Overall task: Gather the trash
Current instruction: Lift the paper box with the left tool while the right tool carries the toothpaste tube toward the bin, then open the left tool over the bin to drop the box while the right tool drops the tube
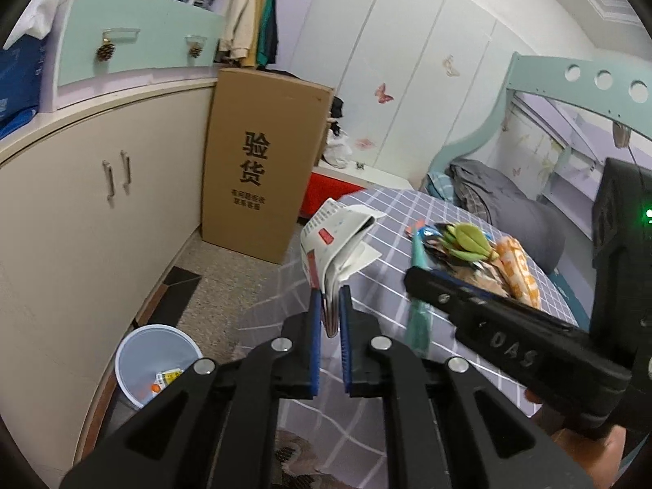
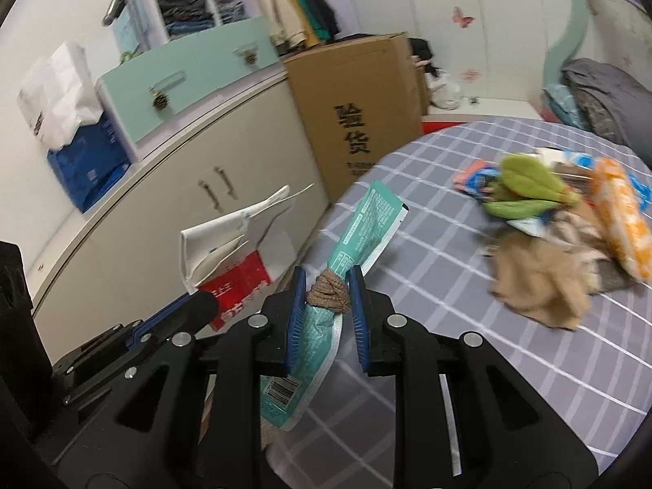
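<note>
The left claw (image 1: 330, 318) is clenched on a folded white paper leaflet (image 1: 338, 236) with red print, its lower edge pinched between the blue pads (image 1: 314, 326); the leaflet stands up and leans left over the near-left edge of the bed (image 1: 391, 220). The right claw (image 2: 328, 305) is clamped on a teal plastic wrapper (image 2: 366, 220) bunched together with a knot of brown cord (image 2: 328, 291); the wrapper's top fans up to the right, and its barcoded end hangs down between the claw's arms. In the left wrist view the right claw (image 1: 411, 275) reaches in from the right with the teal wrapper (image 1: 419, 318) dangling under its tip.

Both claws are held above the bed's grey sheet with white checks. Farther right on that sheet lies a heap of trash (image 2: 570, 220): a green leafy piece (image 2: 529, 183), an orange-and-white packet (image 2: 619, 220), blue wrappers and crumpled tan paper (image 2: 538, 285).

On the floor at the near left, beside the bed, stands a white trash bin (image 1: 150, 362) with a few small scraps in the bottom. Behind it runs a beige cabinet (image 1: 102, 203) with paired handles, and at its far end a tall cardboard box (image 1: 261, 163) printed with black characters stands on the floor. On top of the cabinet sit a mint-green drawer unit (image 1: 134, 36) with pinecone pulls and a blue box (image 2: 89, 171). Clothes hang above the cardboard box, white wardrobe doors (image 1: 407, 61) with butterfly stickers fill the far wall, and grey bedding (image 1: 489, 195) is piled at the far end of the bed.
</note>
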Demonstrator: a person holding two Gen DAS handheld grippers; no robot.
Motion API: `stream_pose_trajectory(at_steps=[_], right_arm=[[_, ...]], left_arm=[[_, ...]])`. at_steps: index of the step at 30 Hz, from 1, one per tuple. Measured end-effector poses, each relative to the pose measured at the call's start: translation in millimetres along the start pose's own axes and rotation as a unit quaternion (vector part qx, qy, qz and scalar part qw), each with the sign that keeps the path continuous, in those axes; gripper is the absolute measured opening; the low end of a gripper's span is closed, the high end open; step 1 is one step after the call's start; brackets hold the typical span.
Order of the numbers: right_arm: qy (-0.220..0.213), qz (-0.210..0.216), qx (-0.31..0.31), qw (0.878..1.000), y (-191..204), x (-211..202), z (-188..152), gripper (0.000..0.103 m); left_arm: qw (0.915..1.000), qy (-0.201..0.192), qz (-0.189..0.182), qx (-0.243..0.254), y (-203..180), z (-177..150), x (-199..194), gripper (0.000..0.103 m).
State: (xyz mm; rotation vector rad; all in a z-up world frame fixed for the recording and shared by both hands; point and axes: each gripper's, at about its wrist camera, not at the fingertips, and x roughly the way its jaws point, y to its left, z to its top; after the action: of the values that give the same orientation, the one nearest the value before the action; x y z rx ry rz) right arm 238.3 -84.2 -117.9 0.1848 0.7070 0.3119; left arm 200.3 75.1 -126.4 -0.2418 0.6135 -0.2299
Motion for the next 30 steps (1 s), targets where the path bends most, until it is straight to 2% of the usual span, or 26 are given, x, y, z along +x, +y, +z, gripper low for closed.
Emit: stream_pose_trajectory(at_steps=[4, 8, 13, 17, 20, 21, 22, 23, 27, 30], right_arm=[[0.014, 0.019, -0.02, 1.0, 29, 23, 4, 0.022], [0.029, 0.037, -0.044, 0.998, 61, 52, 8, 0.022], [0.057, 0.056, -0.068, 0.994, 99, 102, 4, 0.022], [0.075, 0.059, -0.082, 0.992, 122, 144, -2, 0.022], [0.087, 0.051, -0.088, 0.991, 134, 173, -8, 0.022], [0.095, 0.047, -0.089, 0.99, 137, 185, -11, 0.022], [0.1, 0.047, -0.089, 0.99, 138, 190, -14, 0.022], [0.107, 0.044, -0.089, 0.989, 139, 197, -17, 0.022], [0.132, 0.04, -0.084, 0.987, 137, 217, -29, 0.022], [0.137, 0.036, -0.085, 0.986, 137, 223, -34, 0.022]], left_arm=[[0.9995, -0.015, 0.025, -0.011, 27, 9, -5, 0.007], [0.9982, -0.005, 0.049, -0.035, 70, 13, -1, 0.007], [0.9933, 0.024, 0.094, -0.063, 128, 11, 18, 0.007], [0.9871, 0.058, 0.122, -0.085, 172, 7, 47, 0.009], [0.9827, 0.086, 0.14, -0.085, 205, 4, 80, 0.017], [0.9783, 0.107, 0.152, -0.091, 221, 0, 96, 0.035], [0.9721, 0.122, 0.173, -0.101, 233, -2, 104, 0.049], [0.9653, 0.131, 0.193, -0.119, 245, -6, 110, 0.068], [0.9548, 0.153, 0.185, -0.176, 274, -24, 114, 0.07], [0.9531, 0.159, 0.195, -0.168, 276, -32, 112, 0.07]])
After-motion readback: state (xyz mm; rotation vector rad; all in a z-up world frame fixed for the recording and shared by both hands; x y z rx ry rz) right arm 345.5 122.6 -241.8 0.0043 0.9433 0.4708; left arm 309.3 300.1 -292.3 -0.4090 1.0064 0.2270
